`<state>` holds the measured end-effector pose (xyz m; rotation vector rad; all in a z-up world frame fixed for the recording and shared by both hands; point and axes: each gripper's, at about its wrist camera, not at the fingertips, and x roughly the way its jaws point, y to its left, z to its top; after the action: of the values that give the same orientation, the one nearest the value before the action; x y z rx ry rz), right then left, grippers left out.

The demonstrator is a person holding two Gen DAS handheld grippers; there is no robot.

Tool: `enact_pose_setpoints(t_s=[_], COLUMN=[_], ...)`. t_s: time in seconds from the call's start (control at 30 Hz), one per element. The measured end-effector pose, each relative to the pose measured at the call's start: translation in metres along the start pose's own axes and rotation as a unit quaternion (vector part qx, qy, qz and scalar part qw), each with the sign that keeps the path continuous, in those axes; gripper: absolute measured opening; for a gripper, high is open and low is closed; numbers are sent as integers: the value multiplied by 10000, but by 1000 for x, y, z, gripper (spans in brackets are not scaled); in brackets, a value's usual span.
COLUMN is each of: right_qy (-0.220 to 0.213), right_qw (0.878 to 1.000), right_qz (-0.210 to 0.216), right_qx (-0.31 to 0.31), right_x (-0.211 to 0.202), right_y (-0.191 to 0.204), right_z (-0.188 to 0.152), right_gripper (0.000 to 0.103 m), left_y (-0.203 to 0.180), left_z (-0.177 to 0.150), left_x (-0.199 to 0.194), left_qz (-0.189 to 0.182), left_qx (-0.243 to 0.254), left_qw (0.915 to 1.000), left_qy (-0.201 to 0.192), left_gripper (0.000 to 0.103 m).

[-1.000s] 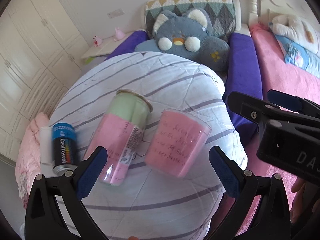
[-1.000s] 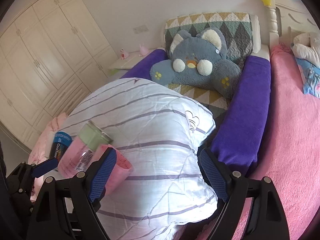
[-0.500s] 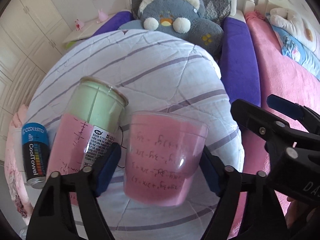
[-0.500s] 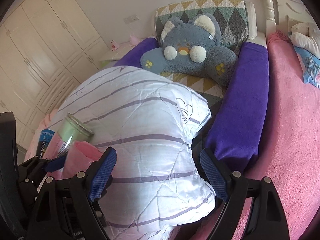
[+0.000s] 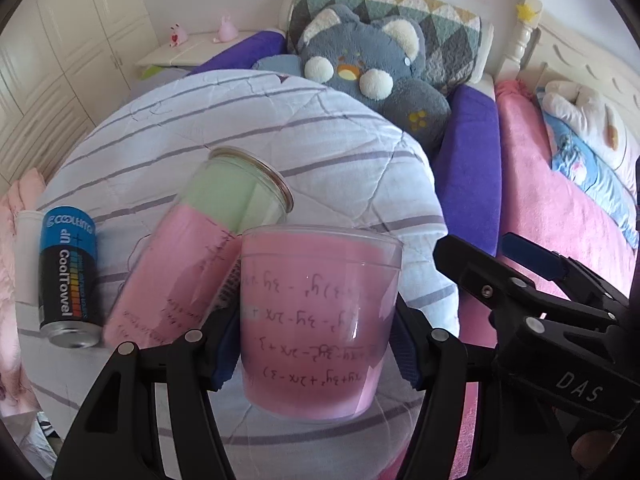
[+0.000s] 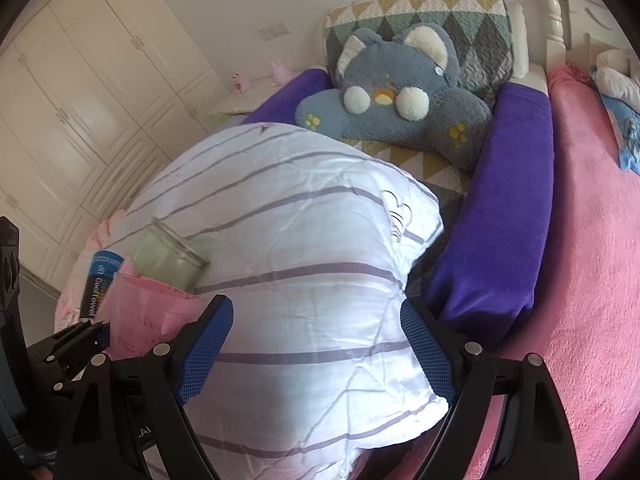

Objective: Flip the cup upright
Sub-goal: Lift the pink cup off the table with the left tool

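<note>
A clear plastic cup (image 5: 316,320) with a pink paper lining and handwritten formulas sits between the fingers of my left gripper (image 5: 314,344), which is shut on its sides. The cup's rim faces up and away and its writing reads upside down. It is above the striped white quilt (image 5: 256,128). In the right wrist view the cup (image 6: 148,312) shows at the lower left. My right gripper (image 6: 316,344) is open and empty over the quilt (image 6: 304,240), to the right of the cup.
A taller pink and green cup (image 5: 208,248) lies on its side just left of the held cup. A blue and black CoolTowel can (image 5: 68,276) lies further left. A grey plush cushion (image 5: 368,80), a purple bolster (image 5: 468,160) and a pink blanket (image 5: 560,232) lie behind and right.
My left gripper moved forward around the pink cup, closed on it and lifted it off the quilt. The right gripper stayed open and shifted slightly.
</note>
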<state>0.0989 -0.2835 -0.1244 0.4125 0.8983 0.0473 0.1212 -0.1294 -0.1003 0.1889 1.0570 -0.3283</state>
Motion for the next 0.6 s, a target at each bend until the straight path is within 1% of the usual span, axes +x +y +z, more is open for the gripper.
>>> enact_pose_setpoints(t_s=[0.17, 0.23, 0.33, 0.4, 0.47, 0.53, 0.6], right_qy=[-162, -230, -278, -273, -291, -207, -223], right_qw=[9994, 9985, 9969, 9951, 9927, 9910, 9892], right_qz=[212, 326, 450, 574, 650, 754, 851], right_qx=[-227, -369, -581, -761, -971, -1090, -1176], right_x=[-17, -24, -28, -28, -23, -15, -8], right_y=[23, 36, 55, 71, 89, 105, 119], right_z=[10, 16, 26, 33, 43, 54, 65], right_gripper=[87, 87, 87, 87, 87, 87, 87], left_y=[8, 13, 25, 38, 54, 73, 88], left_z=[5, 9, 17, 24, 35, 46, 54], left_x=[-30, -43, -54, -59, -58, -59, -57], left_qz=[23, 109, 114, 256, 438, 454, 495], left_qx=[-165, -186, -264, -365, -471, -674, -803], left_qw=[9992, 9985, 9980, 9972, 9961, 9946, 9934], left_qy=[-357, -499, -559, -597, -612, -650, -646], left_gripper=[64, 64, 64, 64, 64, 64, 64])
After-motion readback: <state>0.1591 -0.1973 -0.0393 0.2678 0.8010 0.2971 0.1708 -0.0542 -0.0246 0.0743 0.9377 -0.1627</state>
